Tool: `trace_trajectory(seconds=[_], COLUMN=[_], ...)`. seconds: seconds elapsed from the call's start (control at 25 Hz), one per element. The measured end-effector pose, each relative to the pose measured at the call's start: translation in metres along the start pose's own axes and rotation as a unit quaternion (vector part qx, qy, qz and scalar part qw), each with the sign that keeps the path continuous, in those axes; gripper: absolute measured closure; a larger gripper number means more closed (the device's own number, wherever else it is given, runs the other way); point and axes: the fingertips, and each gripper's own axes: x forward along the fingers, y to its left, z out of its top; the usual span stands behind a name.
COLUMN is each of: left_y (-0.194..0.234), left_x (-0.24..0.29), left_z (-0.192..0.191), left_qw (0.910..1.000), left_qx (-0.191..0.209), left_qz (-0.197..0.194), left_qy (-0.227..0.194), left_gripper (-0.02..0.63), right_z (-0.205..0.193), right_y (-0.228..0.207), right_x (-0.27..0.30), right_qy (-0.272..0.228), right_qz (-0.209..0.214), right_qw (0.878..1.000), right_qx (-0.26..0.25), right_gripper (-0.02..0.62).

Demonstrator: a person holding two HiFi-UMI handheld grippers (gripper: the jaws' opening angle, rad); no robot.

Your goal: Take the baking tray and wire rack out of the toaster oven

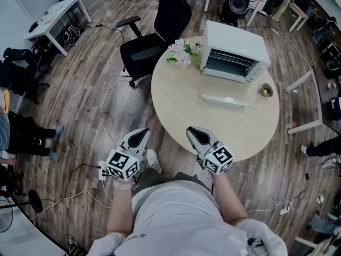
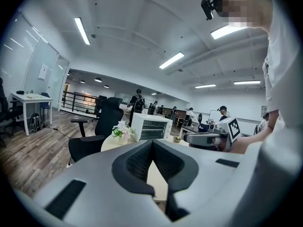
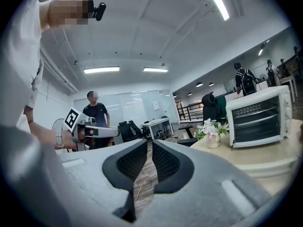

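**Both grippers empty at the near edge of the table, toaster oven on the far side**

A person stands at the near side of a round, pale wooden table, holding a gripper in each hand. The white toaster oven sits on the far right part of the table, well apart from both grippers. Its long axis runs left to right, with the right end turned slightly nearer, and its front faces the person. Horizontal bars show inside the dark front opening. Which of them is the wire rack and which the baking tray cannot be told from here.

A slim white bar lies just in front of the oven, parallel to its front. A small vase of flowers stands just left of the oven, and a small round object sits to its right.

The left gripper is off the table's near left edge, over the wooden floor. Its jaws are pressed together on nothing. The right gripper is at the table's near edge, its jaws likewise closed and empty. Both point toward the far side.
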Motion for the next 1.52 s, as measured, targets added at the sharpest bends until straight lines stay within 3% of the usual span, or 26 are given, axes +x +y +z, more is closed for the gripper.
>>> trace_trajectory(seconds=[0.4,0.72,1.08,1.52], left_y=[0.119,0.176,0.178,0.131], left_x=[0.032,0.041,0.083,0.176], left_z=[0.036,0.039,0.036,0.045], left_qw=[0.9991,0.9980,0.9944,0.9834], left_qx=[-0.002,-0.006,-0.003,0.029], left_qz=[-0.040,-0.056,-0.085,-0.135], left_qy=[0.014,0.029,0.062,0.118], left_gripper=[0.607,0.607,0.607,0.607], right_z=[0.024,0.019,0.010,0.000], right_y=[-0.030,-0.053,-0.103,-0.210], right_x=[0.126,0.173,0.159,0.091], right_qy=[0.010,0.012,0.006,-0.027], right_qz=[-0.036,-0.075,-0.128,-0.213], right_qw=[0.999,0.997,0.991,0.972], right_qx=[0.005,0.013,0.037,0.095], right_gripper=[0.565,0.565,0.565,0.549])
